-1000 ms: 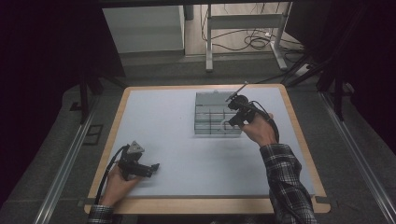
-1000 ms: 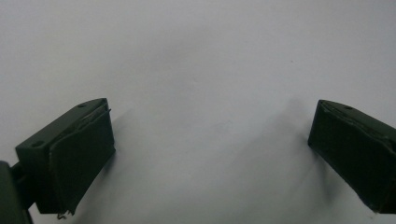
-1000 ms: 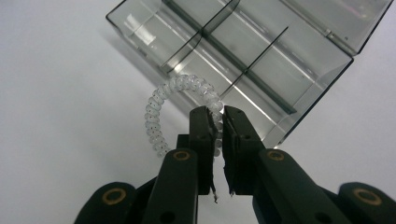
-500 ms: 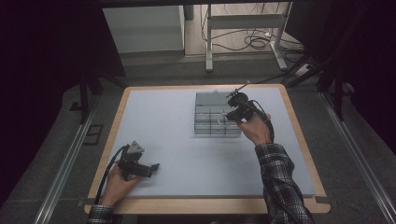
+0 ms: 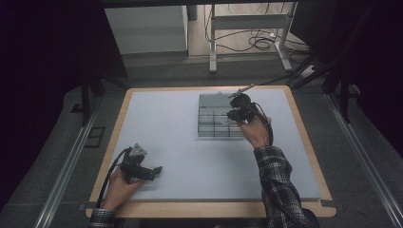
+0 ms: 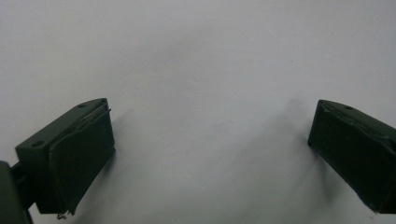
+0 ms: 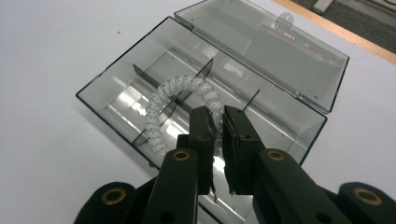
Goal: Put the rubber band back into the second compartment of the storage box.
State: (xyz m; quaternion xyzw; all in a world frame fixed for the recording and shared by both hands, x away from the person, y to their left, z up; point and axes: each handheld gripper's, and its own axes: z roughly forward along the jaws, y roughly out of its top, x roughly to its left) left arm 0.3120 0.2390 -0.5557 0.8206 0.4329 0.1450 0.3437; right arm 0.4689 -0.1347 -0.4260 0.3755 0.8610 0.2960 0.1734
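Right tool [image 7: 215,122] is clamped on a white spiral hair tie [image 7: 180,100], its jaws nearly together with a stretch of the coil pinched between them. That tie hangs over the clear compartment box [image 7: 116,100], looping above the dividers near the box's middle rather than lying flat in a cell. Compared with a second ago, the right tool [image 5: 236,111] has crept a little farther over the box [image 5: 209,118] toward its open lid [image 7: 261,44]; the grip looks unchanged. I judge the tie is being carried to a compartment, not yet let go (the release is what remains). Left tool [image 5: 142,171] rests on the bench [image 5: 166,128], well apart from the box on the person's side, jaws wide with nothing between them. No brand, label or writing can be read anywhere.
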